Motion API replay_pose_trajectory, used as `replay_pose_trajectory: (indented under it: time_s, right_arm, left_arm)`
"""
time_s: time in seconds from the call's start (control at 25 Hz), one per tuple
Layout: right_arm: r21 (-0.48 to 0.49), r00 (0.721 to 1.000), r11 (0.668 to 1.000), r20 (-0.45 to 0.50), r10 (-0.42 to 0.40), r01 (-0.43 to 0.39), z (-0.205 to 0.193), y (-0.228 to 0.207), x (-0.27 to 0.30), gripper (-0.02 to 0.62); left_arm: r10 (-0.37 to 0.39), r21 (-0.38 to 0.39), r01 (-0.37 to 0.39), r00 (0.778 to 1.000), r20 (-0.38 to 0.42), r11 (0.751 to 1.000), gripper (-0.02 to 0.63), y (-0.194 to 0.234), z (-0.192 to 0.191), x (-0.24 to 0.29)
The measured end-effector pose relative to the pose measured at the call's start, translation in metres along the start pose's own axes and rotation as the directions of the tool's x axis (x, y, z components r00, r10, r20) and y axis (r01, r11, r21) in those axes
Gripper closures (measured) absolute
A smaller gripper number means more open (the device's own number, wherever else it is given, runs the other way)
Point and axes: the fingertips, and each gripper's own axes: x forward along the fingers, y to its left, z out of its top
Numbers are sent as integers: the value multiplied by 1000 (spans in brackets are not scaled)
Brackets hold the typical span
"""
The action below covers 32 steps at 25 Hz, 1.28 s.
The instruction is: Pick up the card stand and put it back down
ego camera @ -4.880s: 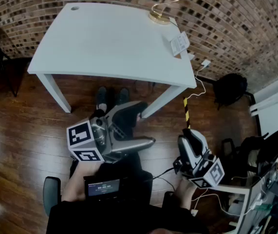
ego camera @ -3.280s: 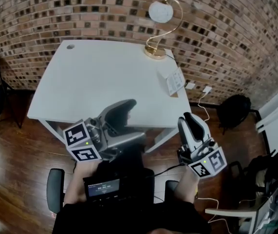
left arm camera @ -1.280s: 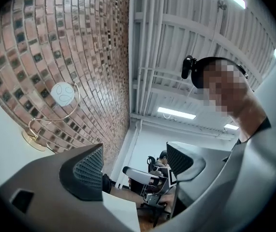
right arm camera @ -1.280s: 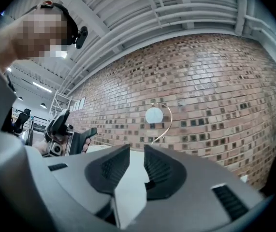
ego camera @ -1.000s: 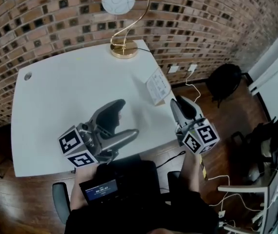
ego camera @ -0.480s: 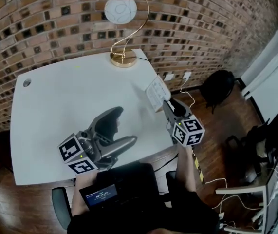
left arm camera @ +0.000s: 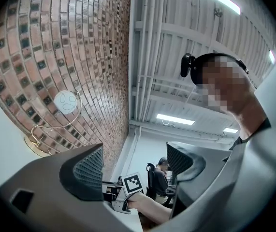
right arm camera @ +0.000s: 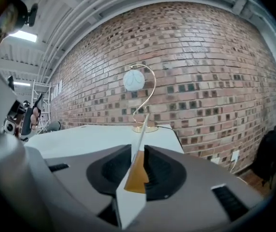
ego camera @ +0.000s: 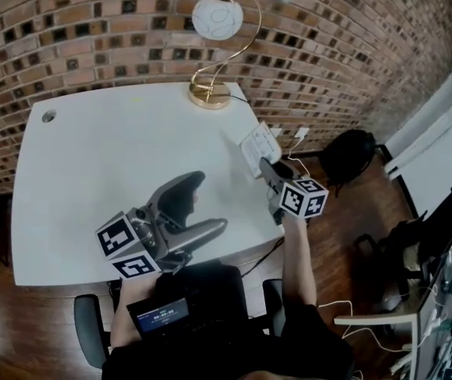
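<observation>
At the far left of the white worktop [ego camera: 107, 172] we see a small round cable hole [ego camera: 48, 116] near the back corner. The left tool [ego camera: 208, 203] hovers over the front part of the worktop, close to the near edge, and points up. In the left gripper view its jaws stand wide apart with nothing between them, so this tool [left arm camera: 134, 166] is released and empty. Through the gap we see only the ceiling, the brick wall [left arm camera: 55, 47] and a person seated far off [left arm camera: 163, 175].

Further right, a table lamp [ego camera: 218, 17] with a gold curved stem and a white globe stands at the back edge of the worktop, against the brick wall.

The card stand [ego camera: 257, 145] sits on the worktop at its right edge, in front of the lamp and well apart from it. The right tool [ego camera: 267, 167] reaches it from the near side, with its marker cube [ego camera: 301, 198] out past the worktop's edge.

In the right gripper view the card stand [right arm camera: 129, 204] rises upright between the two pads, edge-on to the camera, white with an orange-brown wedge. The jaws of this tool [right arm camera: 138, 170] have just been closing. The pads now lie against both faces with no gap that we can see, so the tool grasps the card stand.

On the wooden floor to the right of the worktop lies a black backpack [ego camera: 346, 153].
</observation>
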Motion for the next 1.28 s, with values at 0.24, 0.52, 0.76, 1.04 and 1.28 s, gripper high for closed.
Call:
replay_pose_trajectory:
  time_s: [0.24, 0.52, 0.76, 1.04, 1.28]
  right_arm:
    - [46, 998, 997, 13, 54, -55, 4, 3, 12, 549]
    - [100, 989, 987, 93, 116, -125, 22, 22, 7, 565]
    - [142, 964, 962, 162, 211, -235, 39, 48, 3, 565]
    - [174, 920, 920, 243, 307, -352, 57, 73, -1, 565]
    - [188, 855, 860, 332, 399, -474, 78, 97, -11, 566]
  left_arm:
    - [34, -55, -35, 999, -13, 998, 204, 15, -7, 2]
    - [37, -61, -40, 998, -51, 997, 204, 18, -15, 11]
    - [49, -54, -51, 998, -50, 997, 204, 20, -13, 1]
    - [65, -39, -67, 997, -51, 997, 204, 21, -9, -7]
    - [83, -21, -84, 996, -38, 996, 204, 16, 1, -15]
